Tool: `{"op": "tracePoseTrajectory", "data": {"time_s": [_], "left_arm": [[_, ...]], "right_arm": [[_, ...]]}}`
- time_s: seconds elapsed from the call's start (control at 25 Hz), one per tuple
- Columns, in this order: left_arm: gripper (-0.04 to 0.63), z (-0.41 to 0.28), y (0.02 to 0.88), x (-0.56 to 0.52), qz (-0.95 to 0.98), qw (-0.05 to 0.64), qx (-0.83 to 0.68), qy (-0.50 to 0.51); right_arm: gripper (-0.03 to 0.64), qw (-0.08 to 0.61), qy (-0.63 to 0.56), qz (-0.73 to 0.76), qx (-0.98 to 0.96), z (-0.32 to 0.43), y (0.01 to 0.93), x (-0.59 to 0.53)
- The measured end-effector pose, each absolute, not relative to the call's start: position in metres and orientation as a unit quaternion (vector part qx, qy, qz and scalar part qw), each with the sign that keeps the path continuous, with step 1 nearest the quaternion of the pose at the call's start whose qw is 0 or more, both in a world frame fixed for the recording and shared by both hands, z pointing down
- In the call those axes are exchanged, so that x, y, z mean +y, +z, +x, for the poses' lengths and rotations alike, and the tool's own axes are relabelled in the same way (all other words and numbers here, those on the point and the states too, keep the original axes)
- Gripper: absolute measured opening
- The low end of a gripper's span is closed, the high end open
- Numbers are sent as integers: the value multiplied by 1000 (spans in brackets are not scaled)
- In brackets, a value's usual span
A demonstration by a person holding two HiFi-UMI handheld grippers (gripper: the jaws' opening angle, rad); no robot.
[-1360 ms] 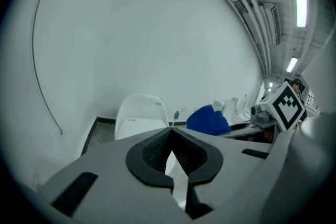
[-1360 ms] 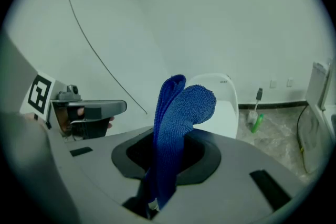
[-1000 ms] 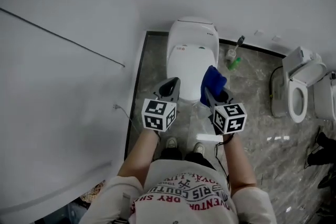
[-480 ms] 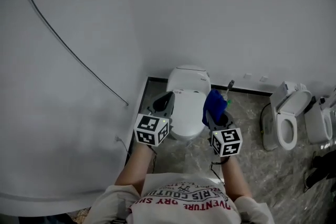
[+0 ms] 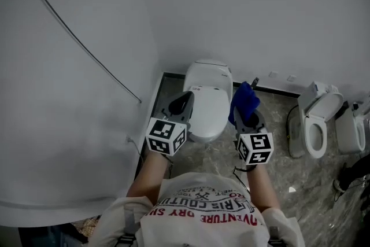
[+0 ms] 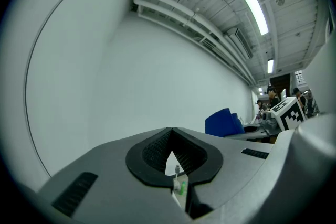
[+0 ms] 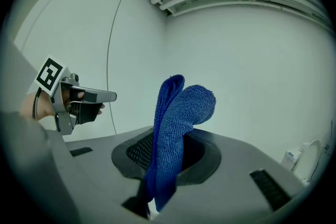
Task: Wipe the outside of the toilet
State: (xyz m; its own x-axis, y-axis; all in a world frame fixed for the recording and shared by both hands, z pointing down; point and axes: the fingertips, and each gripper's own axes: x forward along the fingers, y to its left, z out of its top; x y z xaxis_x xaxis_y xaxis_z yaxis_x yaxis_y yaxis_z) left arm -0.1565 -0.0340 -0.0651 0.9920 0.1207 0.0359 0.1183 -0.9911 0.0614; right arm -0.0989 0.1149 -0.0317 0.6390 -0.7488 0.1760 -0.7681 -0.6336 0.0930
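A white toilet [image 5: 208, 102] with its lid down stands against the wall, in the corner. My left gripper [image 5: 184, 100] hovers over the toilet's left side, shut, with nothing in it; in the left gripper view its jaws [image 6: 171, 134] meet at the tips. My right gripper [image 5: 248, 117] is to the right of the toilet, shut on a blue cloth [image 5: 243, 101] that stands up out of the jaws. In the right gripper view the folded blue cloth [image 7: 177, 113] rises between the jaws and the left gripper [image 7: 84, 98] shows at the left, pointing at the wall.
A second white toilet [image 5: 315, 124] with its seat open stands at the right, another fixture [image 5: 352, 127] beyond it. A brush handle and small bottle [image 5: 253, 84] sit by the wall right of the toilet. White walls close in on the left and behind. The floor is grey marble.
The head view has swung up from the floor to the wall. Both grippers now sit higher and level, with the cloth held up beside the toilet rather than over its lid.
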Motion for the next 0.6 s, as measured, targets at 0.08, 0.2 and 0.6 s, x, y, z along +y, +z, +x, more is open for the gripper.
{"op": "tracePoseTrajectory", "data": {"time_s": [0.08,0.2,0.6], "left_arm": [[6,-156,-64,-30,997,29,62,21],[6,-153,-63,-26,997,25,64,24],[6,-146,-53,-22,997,29,57,41]], "right_arm": [[77,79,58,904,-416,-100,-31,117],[77,78,64,905,-414,-99,-27,119],[77,76,73,903,-417,-91,-27,125]]}}
